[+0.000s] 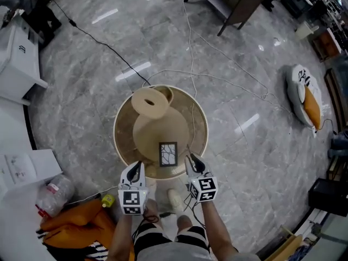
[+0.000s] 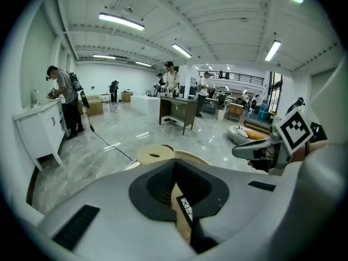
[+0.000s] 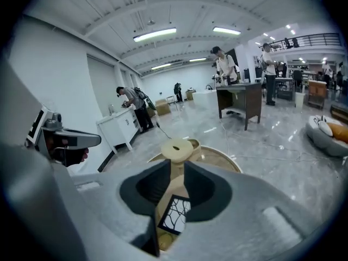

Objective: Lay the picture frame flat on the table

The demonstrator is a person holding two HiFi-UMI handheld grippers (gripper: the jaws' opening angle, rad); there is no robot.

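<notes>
The small black picture frame (image 1: 168,154) with a cracked-line print stands upright near the front edge of the round beige table (image 1: 122,118). It shows between the jaws in the left gripper view (image 2: 185,208) and in the right gripper view (image 3: 173,213). My left gripper (image 1: 137,166) hovers just left of the frame, jaws together at the tips (image 2: 174,162) and holding nothing. My right gripper (image 1: 191,160) hovers just right of it with a narrow gap between its jaws (image 3: 175,165), also holding nothing. Neither gripper touches the frame.
A beige pedestal topped by a disc with a hole (image 1: 149,103) stands on the table behind the frame. Cables (image 1: 190,64) trail over the marble floor. An orange bag (image 1: 76,227) lies at lower left, white cabinets (image 1: 16,53) stand at left, and a dark desk (image 1: 234,1) at the back.
</notes>
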